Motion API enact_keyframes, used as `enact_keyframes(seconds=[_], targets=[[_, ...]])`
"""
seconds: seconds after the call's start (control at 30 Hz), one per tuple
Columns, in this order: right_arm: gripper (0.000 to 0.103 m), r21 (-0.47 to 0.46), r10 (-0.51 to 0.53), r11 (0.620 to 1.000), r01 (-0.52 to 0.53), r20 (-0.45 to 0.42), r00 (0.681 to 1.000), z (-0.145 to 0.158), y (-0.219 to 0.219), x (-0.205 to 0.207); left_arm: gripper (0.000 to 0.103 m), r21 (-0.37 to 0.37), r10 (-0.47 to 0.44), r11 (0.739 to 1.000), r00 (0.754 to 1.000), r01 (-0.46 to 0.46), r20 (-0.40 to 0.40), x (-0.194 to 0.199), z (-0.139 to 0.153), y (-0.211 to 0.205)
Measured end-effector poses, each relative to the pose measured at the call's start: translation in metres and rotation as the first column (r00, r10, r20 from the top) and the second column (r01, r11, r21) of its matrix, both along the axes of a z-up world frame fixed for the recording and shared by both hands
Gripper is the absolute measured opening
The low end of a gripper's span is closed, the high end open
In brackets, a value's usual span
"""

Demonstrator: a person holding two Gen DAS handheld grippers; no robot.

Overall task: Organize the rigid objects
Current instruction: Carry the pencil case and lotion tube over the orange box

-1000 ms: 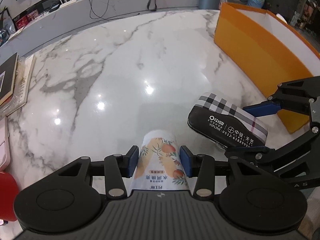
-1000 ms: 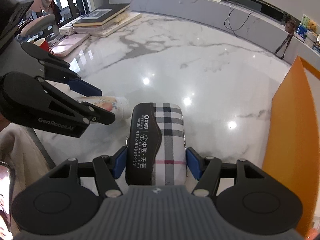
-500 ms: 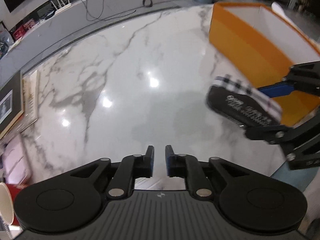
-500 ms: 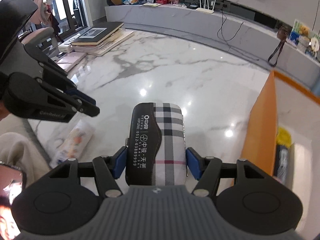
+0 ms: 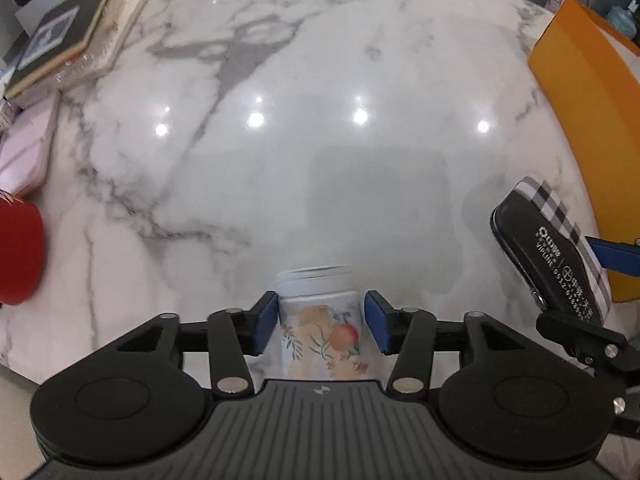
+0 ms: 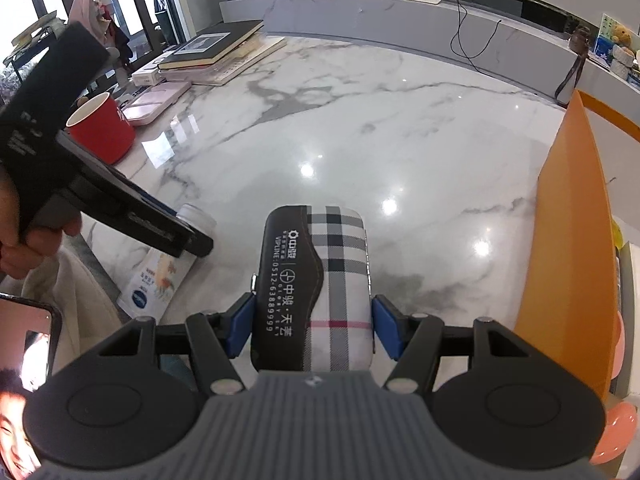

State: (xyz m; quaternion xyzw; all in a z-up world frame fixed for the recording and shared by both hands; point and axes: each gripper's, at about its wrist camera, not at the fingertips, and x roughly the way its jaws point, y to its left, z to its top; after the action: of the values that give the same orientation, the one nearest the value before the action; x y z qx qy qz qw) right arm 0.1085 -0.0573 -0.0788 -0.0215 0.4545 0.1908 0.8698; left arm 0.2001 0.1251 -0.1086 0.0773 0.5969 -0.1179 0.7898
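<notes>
At nine o'clock on the marble table stand a red cup and stacked books. My left gripper points steeply down at six o'clock, its jaws opening around a white bottle printed with peaches, which lies between the blue pads; I cannot tell whether they touch it. At three o'clock my right gripper is clamped on a plaid case, just beside the orange box

Black hand-held gripper frames, blue fingertip pads (silver screws at the pivots)
</notes>
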Motion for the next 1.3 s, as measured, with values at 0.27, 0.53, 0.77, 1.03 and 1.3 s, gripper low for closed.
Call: enact_keyframes(seconds=[0.27, 0.53, 0.77, 1.03, 1.3], targets=[[0.063, -0.003, -0.002, 1.0, 0.002, -0.01, 1.0, -0.005, 0.001, 0.002, 0.05, 0.002, -0.027, 1.0, 0.999, 0.027, 0.026, -0.003, 0.0, -0.003], [0.063, 0.024, -0.016, 1.0, 0.015, 0.03, 0.999, 0.012, -0.005, 0.0, 0.05, -0.037, -0.056, 0.997, 0.989, 0.062, 0.137, -0.015, 0.038, -0.007], [0.062, 0.032, -0.051, 0.998, 0.047, 0.124, 0.991, 0.059, -0.032, -0.004, 0.05, -0.091, -0.127, 0.984, 0.96, 0.154, 0.251, -0.02, 0.094, -0.049], [0.062, -0.088, -0.151, 0.983, 0.164, 0.139, 0.979, 0.096, -0.116, -0.004, 0.05, -0.17, -0.262, 0.928, 0.905, 0.332, 0.335, -0.018, 0.137, -0.147], [0.062, -0.298, -0.17, 0.937, 0.184, 0.073, 0.983, 0.081, -0.2, 0.012, 0.05, -0.185, -0.386, 0.862, 0.847, 0.472, 0.365, -0.005, 0.142, -0.248]])
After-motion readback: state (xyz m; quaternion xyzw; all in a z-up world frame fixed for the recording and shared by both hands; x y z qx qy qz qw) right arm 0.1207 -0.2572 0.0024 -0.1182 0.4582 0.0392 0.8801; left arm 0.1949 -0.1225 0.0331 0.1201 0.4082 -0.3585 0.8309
